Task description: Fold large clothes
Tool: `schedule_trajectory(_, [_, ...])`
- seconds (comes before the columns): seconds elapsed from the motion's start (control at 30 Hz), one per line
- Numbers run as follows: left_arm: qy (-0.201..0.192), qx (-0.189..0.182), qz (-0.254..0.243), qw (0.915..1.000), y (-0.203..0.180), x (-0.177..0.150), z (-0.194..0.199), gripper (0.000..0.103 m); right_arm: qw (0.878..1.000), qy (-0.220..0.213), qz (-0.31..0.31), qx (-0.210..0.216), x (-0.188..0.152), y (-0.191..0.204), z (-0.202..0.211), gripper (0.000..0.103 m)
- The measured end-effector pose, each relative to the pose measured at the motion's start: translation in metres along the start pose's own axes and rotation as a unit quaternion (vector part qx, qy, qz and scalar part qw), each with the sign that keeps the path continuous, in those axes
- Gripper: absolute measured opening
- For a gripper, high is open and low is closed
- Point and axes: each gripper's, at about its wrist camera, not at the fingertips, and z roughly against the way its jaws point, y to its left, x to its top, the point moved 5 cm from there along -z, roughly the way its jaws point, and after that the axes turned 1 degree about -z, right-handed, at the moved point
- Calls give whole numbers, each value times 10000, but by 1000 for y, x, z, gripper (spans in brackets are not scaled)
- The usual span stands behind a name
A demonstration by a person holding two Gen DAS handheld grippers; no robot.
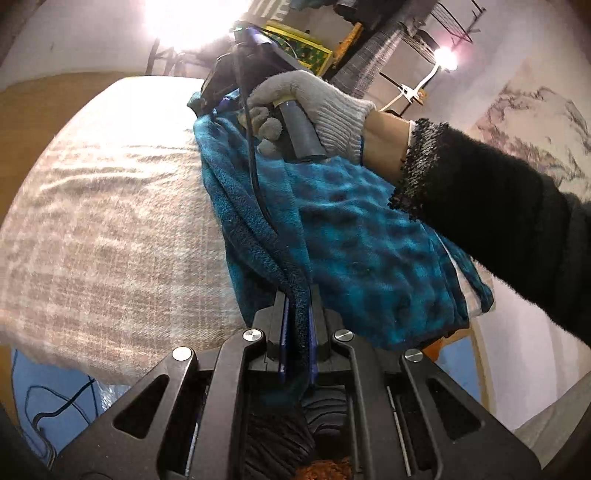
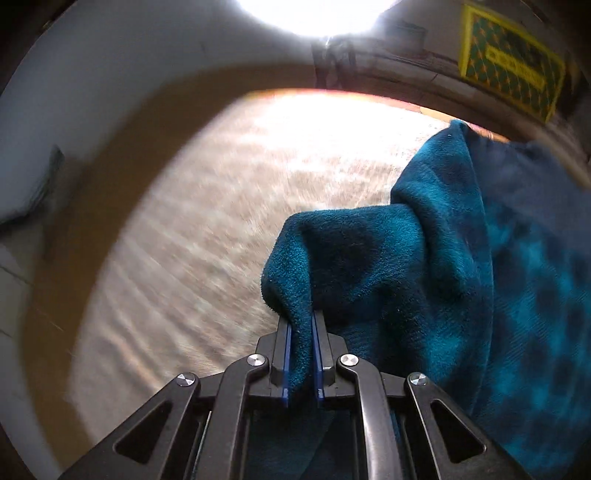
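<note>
A teal fleece garment with dark checks [image 1: 369, 251] hangs bunched above a beige checked bed cover [image 1: 110, 221]. My left gripper [image 1: 298, 314] is shut on a folded edge of the garment. My right gripper [image 2: 301, 328] is shut on another thick edge of the same garment [image 2: 461, 277]. In the left wrist view the right gripper [image 1: 218, 85] shows at the far end of the garment, held by a gloved hand [image 1: 314, 107] with a black sleeve. The cloth stretches between the two grippers.
The beige checked cover [image 2: 240, 221] spreads over a surface with a wooden rim [image 2: 110, 155]. A yellow and green box [image 1: 299, 48] and wire racks [image 1: 454, 26] stand behind. Bright lamps glare at the top. Cables [image 1: 55, 406] lie on a blue floor at lower left.
</note>
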Motion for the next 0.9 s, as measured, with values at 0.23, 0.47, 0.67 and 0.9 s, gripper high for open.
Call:
schedule_trajectory(0.23, [82,38,-527,9986,-34,0,-9,6,9788,-894,-926,1596,-3,-53,60,7])
schedule_trajectory(0.47, [423,-72,-1022,9938,-69,-7,-38,6,9358,-1516,-1970,2500,-31,-126,85,7])
schedule_trajectory(0.67, [713,-88,-1282,9891,-88,-17,-63,6,9292,-1531,-2477,2274,-61,-171,80,7])
schedule_trajectory(0.9, [933,-131,-1364,9862,-99,-22,-91,6,9462,-1147,-2644,1469,-71,-198,66,8])
